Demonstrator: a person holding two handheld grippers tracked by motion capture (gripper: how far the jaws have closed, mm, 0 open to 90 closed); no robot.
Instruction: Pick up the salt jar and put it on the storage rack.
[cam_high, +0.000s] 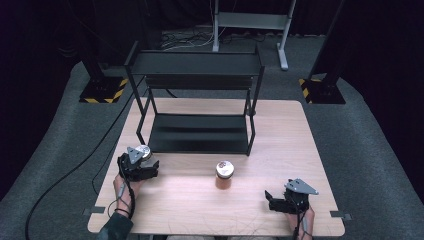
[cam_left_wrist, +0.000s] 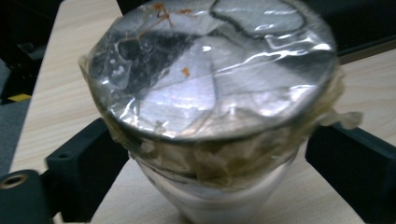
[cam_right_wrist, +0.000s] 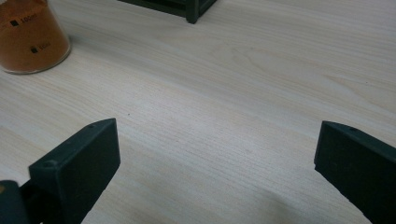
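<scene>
gripping a film-covered jar (cam_left_wrist: 212, 116) at the table's (cam_high: 280, 150) near left edge, the left gripper (cam_high: 145, 161) has its jaws against the jar's sides, apparently clenched on it. the right gripper (cam_high: 274, 199) rests near right, jaws spread wide over bare wood. a second jar (cam_high: 224, 174) of orange powder stands mid-table. the black shelf rack (cam_high: 197, 100) at the far side holds nothing, so any placing is still ahead.

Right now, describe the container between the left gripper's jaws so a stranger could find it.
On the light wooden table, go to the near-left corner, left of the black metal shelf rack. The clear beaker with a film-wrapped top stands between the left gripper jaws; its neighbour, the orange-filled beaker, stands mid-table.
</scene>
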